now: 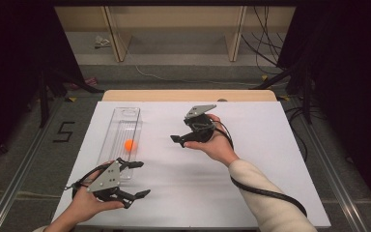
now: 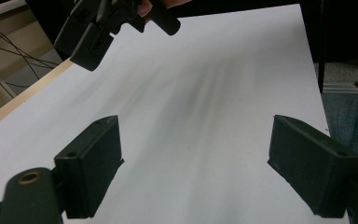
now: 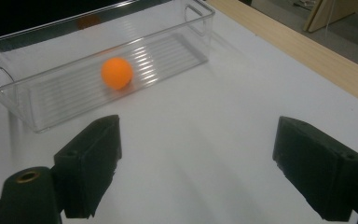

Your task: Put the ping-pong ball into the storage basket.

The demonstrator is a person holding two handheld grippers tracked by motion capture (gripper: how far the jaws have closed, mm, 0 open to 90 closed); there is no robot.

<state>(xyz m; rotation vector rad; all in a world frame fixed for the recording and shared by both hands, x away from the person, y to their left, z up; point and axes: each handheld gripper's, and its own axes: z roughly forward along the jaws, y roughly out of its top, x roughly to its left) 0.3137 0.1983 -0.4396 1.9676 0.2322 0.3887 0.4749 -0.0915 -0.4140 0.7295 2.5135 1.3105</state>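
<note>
The right gripper (image 1: 178, 140) is wide open and holds nothing. It hangs over the middle of the white table (image 1: 251, 193) and points left, toward the clear tray (image 1: 134, 112). The orange ball (image 1: 130, 144) sits inside the tray, about halfway along it. The tray is long and thin, and it runs from the near side of the table to the far side. In the right gripper view the ball (image 3: 117, 73) lies ahead and a bit to the left of the open jaws, with the tray wall (image 3: 121, 95) in between. So I think this gripper would have to go up over the wall and come down on the ball from above. The left gripper (image 1: 140, 179) is wide open too and holds nothing. It is by the near end of the tray and points away from the ball, across the bare table.
</note>
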